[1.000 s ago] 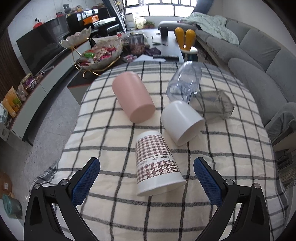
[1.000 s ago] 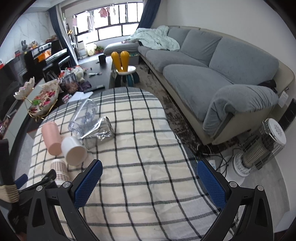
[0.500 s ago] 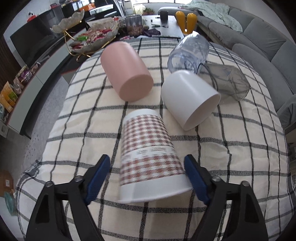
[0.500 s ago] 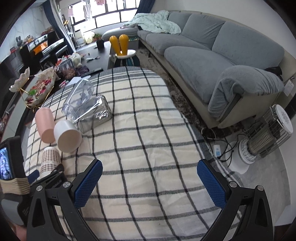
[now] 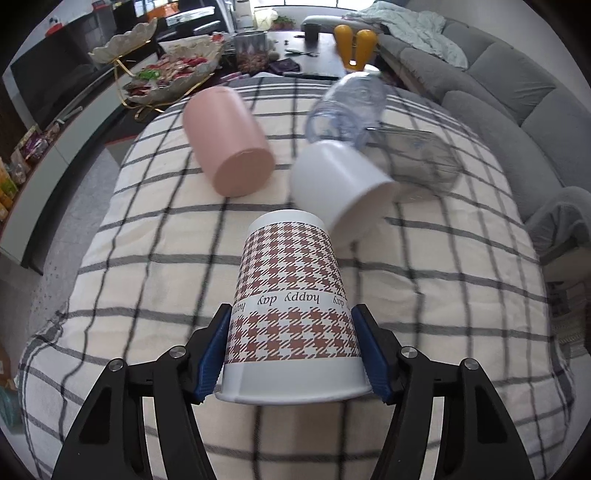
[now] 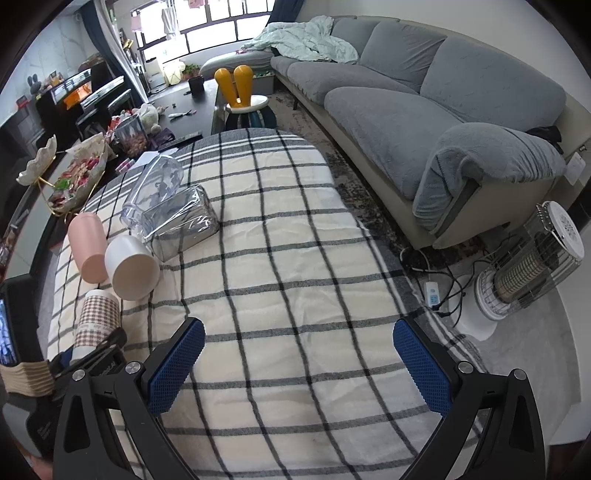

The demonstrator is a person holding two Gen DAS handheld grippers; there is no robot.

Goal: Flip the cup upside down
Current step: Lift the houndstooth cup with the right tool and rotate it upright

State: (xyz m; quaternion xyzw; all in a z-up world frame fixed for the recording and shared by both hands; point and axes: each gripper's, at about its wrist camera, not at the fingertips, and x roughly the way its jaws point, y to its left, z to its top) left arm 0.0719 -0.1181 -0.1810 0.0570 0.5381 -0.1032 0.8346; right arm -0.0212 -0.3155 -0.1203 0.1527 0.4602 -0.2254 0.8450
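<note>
Left gripper [image 5: 293,354] clamps the houndstooth cup [image 5: 291,310] near its rim.

Soft daylight from the windows [image 6: 207,29]; strong fisheye bending, dark corner vignettes, motion blur across the left-wrist view.

The houndstooth paper cup [image 5: 291,310] lies tipped, seemingly on its side, rim toward the camera, lettering inverted.

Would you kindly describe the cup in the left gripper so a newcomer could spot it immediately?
On the checked tablecloth, four cups and a clear pouch lie grouped. Nearest the camera, clamped by the left gripper, is the houndstooth cup: the only patterned one, printed "happy day", unlike the plain pink cup and white cup.
</note>
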